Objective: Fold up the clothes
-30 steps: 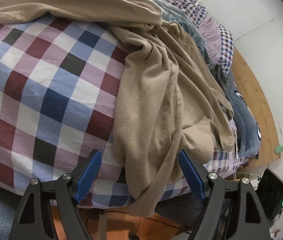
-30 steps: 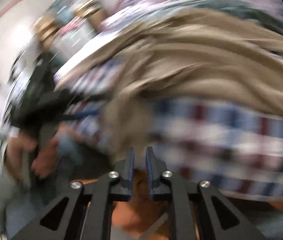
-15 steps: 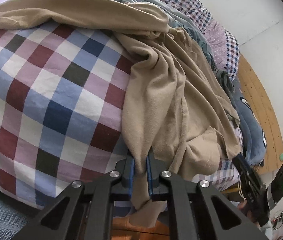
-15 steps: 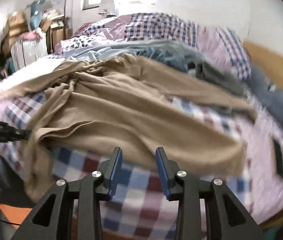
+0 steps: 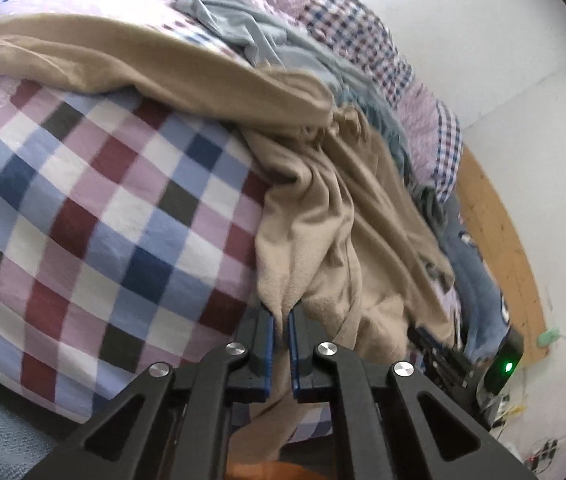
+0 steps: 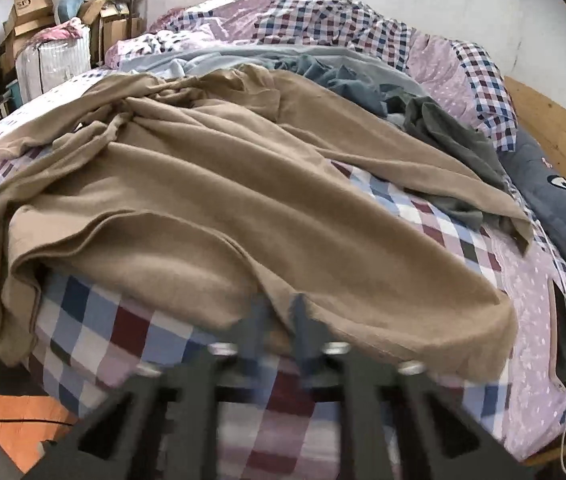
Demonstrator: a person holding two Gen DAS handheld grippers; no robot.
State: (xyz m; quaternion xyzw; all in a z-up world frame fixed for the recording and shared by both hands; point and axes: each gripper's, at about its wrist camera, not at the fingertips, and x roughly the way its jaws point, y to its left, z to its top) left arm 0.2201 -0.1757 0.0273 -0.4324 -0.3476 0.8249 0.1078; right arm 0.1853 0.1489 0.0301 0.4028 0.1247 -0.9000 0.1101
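A large tan garment lies crumpled across the checked bed cover, and one side hangs over the bed's edge. My left gripper is shut on a hanging fold of that side, with cloth pinched between the blue pads. My right gripper is blurred. Its fingers stand close together on the garment's near hem, with tan cloth between them. In the left wrist view, a black shape low beside the garment looks like the right gripper.
Light blue clothes and a dark grey garment lie further up the bed. A dark blue plush blanket and a phone are on the right. Boxes and a suitcase stand far left. A wooden headboard lines the wall.
My left gripper closed on the hanging tan fold and has lifted it a little. My right gripper swung round to face the bed, opened, then closed down onto the near hem.
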